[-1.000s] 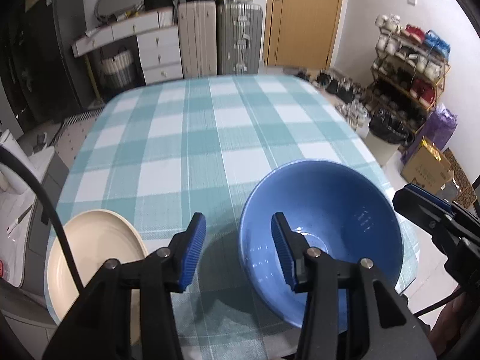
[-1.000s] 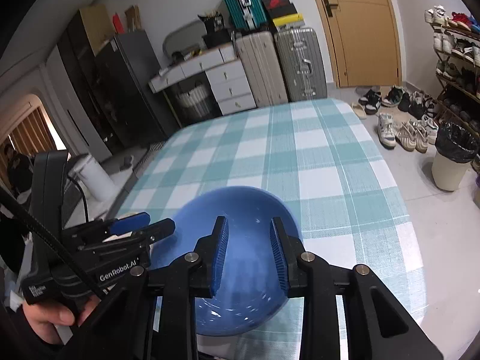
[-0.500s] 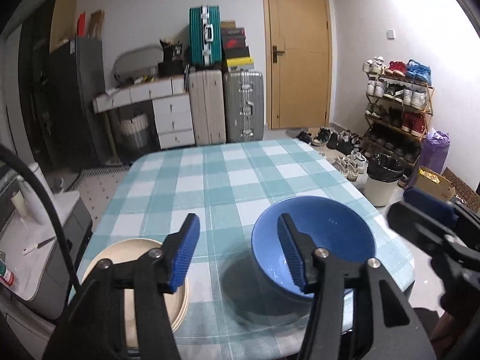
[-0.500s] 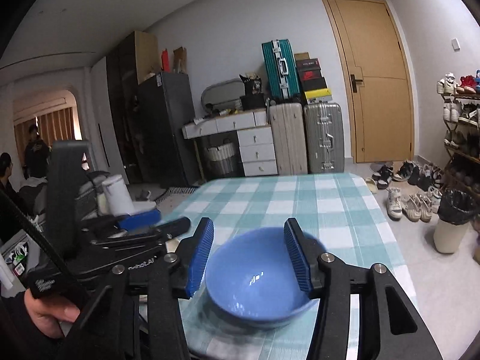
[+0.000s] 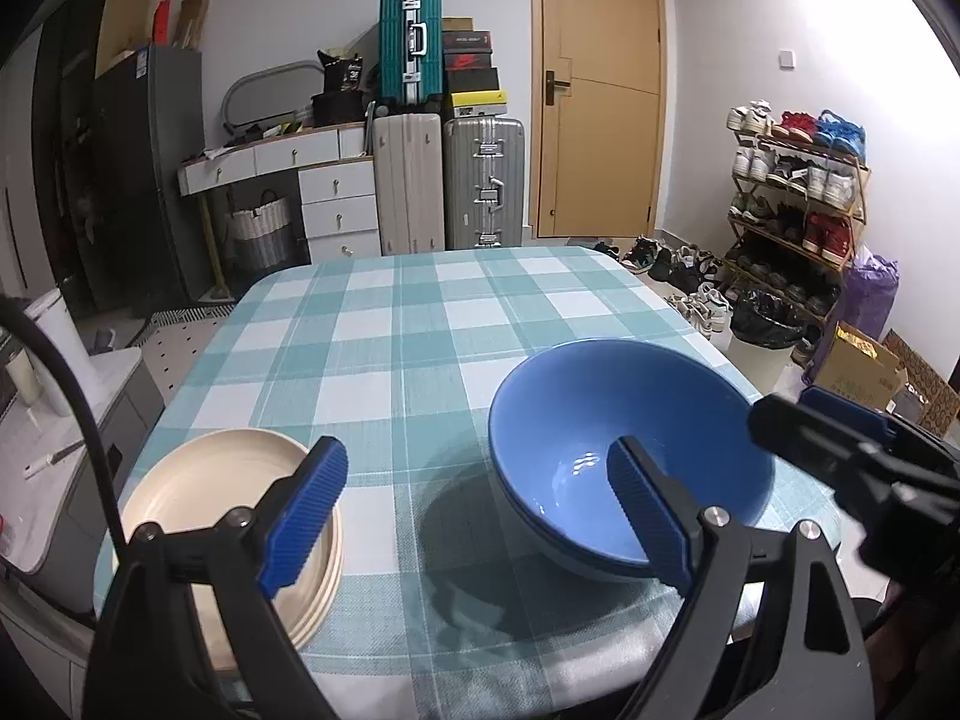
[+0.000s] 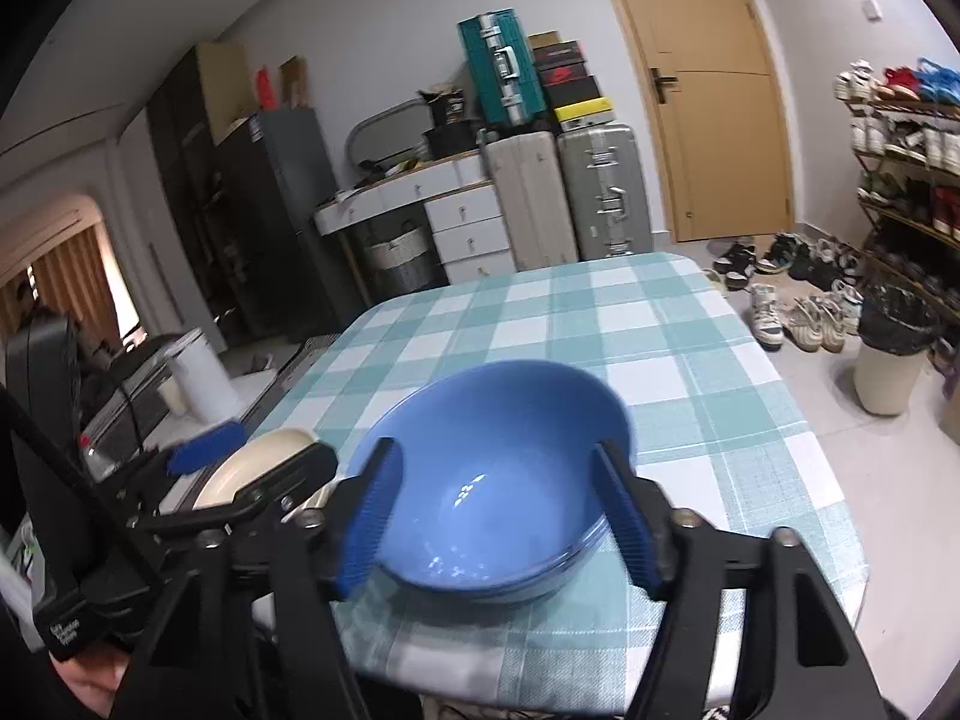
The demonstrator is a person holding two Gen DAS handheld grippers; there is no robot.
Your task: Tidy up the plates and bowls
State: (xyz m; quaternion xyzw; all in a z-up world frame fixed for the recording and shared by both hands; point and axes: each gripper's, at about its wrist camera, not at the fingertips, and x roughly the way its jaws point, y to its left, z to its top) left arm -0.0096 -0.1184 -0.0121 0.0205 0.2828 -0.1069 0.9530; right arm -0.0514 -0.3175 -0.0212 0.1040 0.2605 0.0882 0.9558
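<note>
Left wrist view puts the blue bowl (image 5: 630,462) in the lower right of the frame, resting on the checked tablecloth (image 5: 420,330) near the table's front edge; a second rim line low on its side suggests two bowls nested, though I cannot be sure. The stack of cream plates (image 5: 240,492) sits at lower left, well apart from it. Compared with a second ago, both cameras have pulled back and tilted up, so the bowl looks smaller and the room behind shows. The left gripper (image 5: 477,516) has spread much wider and grasps nothing, with one finger over the plates and the other over the bowl. In the right wrist view the right gripper (image 6: 501,516) has also opened wide; a second ago its fingers sat close together over the bowl, and now they frame it, with no contact I can make out. I judge both tools have backed off, leaving bowls and plates grouped by kind.
</note>
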